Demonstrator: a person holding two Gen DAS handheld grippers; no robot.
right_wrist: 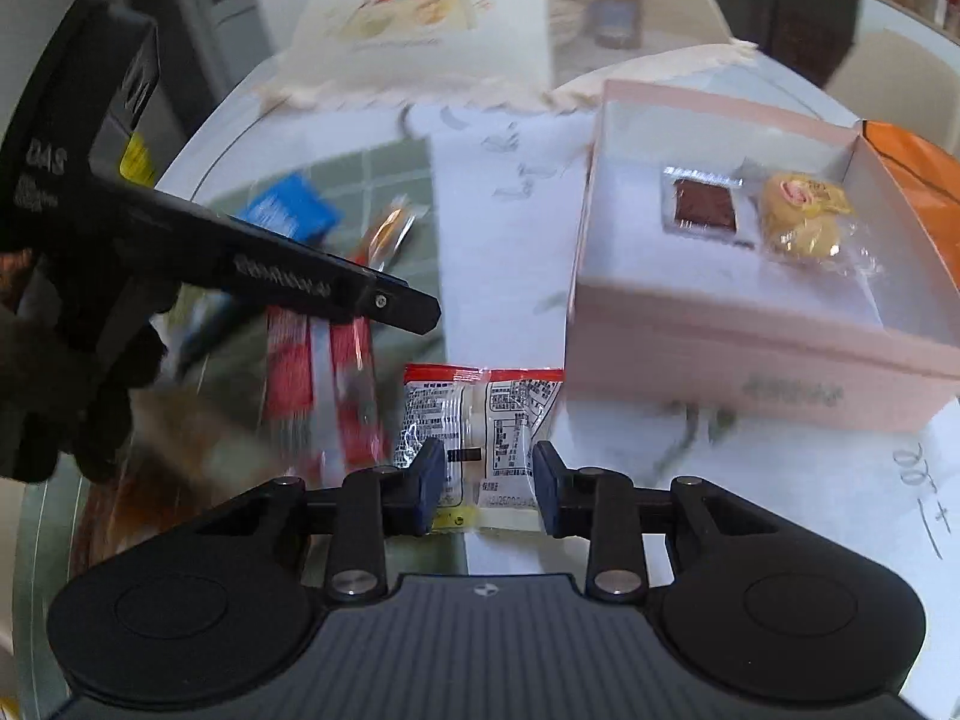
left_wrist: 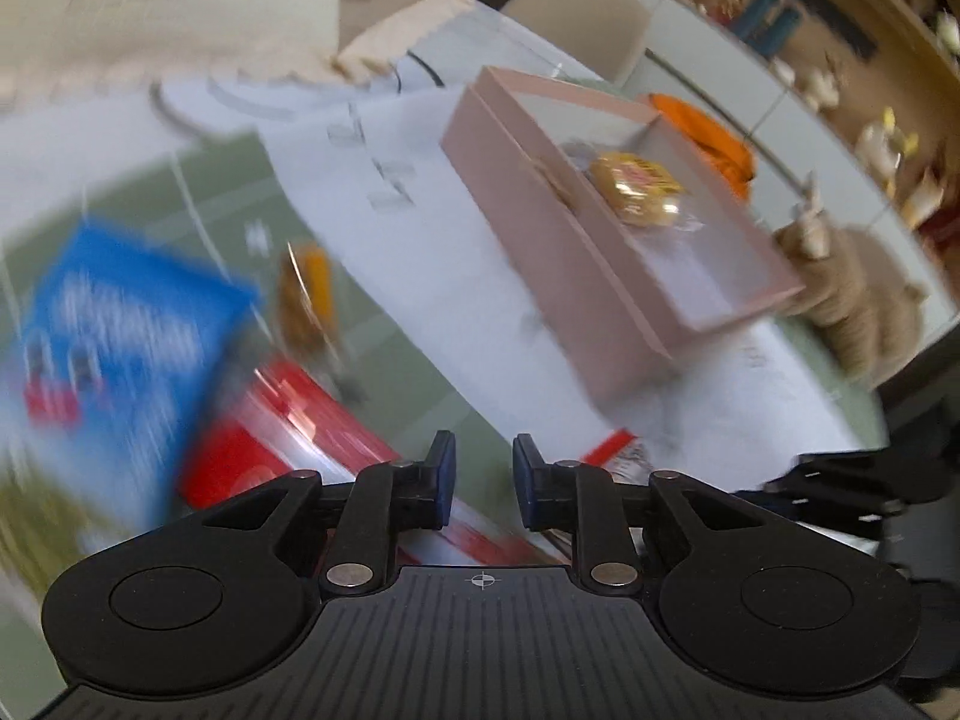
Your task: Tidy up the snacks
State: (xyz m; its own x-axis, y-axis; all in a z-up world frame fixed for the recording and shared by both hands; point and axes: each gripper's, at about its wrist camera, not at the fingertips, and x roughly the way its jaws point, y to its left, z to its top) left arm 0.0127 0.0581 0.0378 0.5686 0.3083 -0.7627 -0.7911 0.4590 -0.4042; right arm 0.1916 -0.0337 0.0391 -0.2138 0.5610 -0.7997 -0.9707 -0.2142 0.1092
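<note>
My right gripper (right_wrist: 489, 480) is shut on the lower end of a white snack packet (right_wrist: 480, 414) with a red top edge, which lies on the glass table just in front of the pink box (right_wrist: 720, 354). Inside the box sit a brown square snack (right_wrist: 705, 207) and a yellow wrapped pastry (right_wrist: 801, 213), the pastry also showing in the left wrist view (left_wrist: 636, 186). My left gripper (left_wrist: 484, 468) hangs over a red packet (left_wrist: 288, 420), its jaws a narrow gap apart with nothing between them. It also reaches in from the left (right_wrist: 408, 306).
A blue packet (left_wrist: 120, 324) and a small orange packet (left_wrist: 306, 294) lie left of the red one. An orange bag (right_wrist: 918, 162) sits behind the box, and a printed white food cover (right_wrist: 432, 30) stands at the back. A woven tan object (left_wrist: 840, 288) is at the table's right edge.
</note>
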